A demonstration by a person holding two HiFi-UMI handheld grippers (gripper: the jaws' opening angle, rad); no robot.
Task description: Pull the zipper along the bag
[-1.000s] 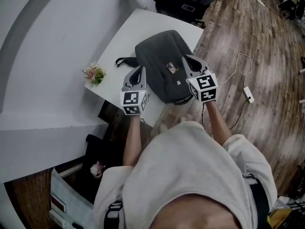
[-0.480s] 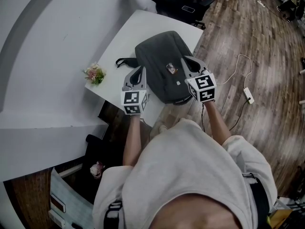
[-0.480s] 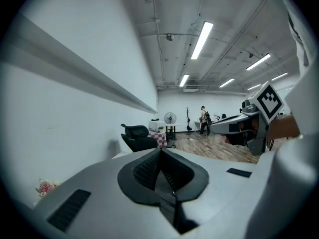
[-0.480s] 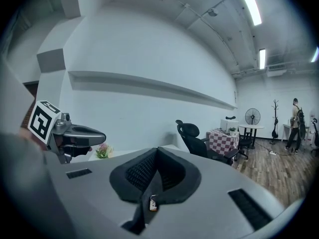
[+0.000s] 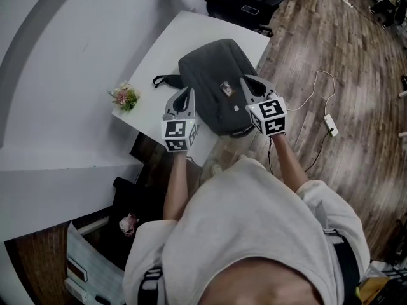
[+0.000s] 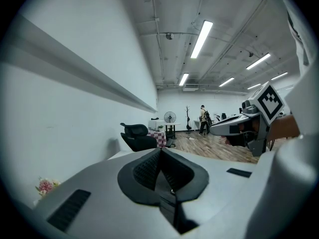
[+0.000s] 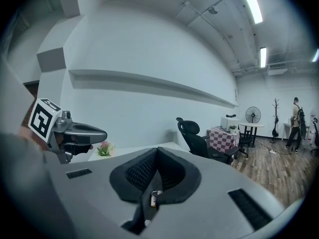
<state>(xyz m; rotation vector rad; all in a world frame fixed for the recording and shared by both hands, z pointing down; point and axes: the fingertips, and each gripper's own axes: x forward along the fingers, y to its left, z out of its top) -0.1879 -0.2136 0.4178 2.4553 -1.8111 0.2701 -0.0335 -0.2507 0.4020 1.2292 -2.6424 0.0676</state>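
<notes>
Head view: we find the bag point(image 5: 213, 75) flat on the tabletop point(image 5: 168, 46), left tool point(image 5: 186, 93) and right tool point(image 5: 245, 80) (both pressed together, empty) at its near end; zipper position unreadable, fitting pre-grasp or post-pull.

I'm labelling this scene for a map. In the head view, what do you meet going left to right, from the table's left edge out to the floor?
Flowers → left gripper → bag → right gripper → power strip.
</notes>
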